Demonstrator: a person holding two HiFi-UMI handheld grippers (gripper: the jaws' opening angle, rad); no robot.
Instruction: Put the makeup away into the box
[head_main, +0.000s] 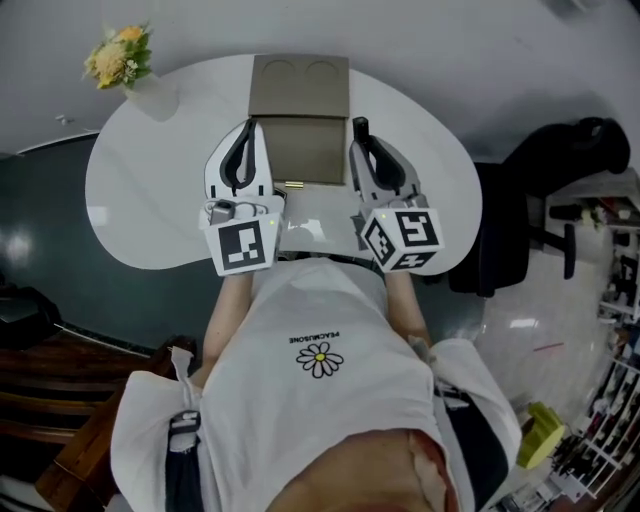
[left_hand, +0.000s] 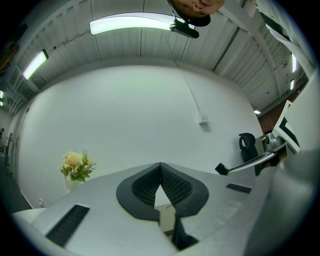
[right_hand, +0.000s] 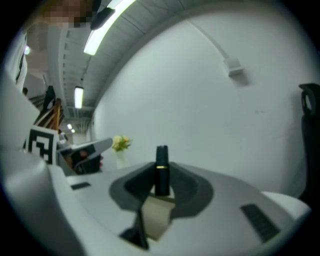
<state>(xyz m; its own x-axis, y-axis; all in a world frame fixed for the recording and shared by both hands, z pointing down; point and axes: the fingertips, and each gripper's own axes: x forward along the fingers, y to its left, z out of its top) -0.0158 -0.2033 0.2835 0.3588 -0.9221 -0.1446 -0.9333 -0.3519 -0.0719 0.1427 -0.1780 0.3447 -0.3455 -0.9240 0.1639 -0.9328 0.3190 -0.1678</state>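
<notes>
Lipstick (right_hand: 161, 159) stands upright, long axis vertical, pinched by right gripper (right_hand: 161, 174) fingers; left gripper (left_hand: 160, 168) fingers pressed together.

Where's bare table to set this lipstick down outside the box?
Bare table left of the box, between vase and left gripper; also right of the right gripper to the edge. Crowded between the grippers, before the box.

Bright ceiling strip lights (left_hand: 135, 22) overhead, fisheye bending at edges, right gripper view slightly blurred.
</notes>
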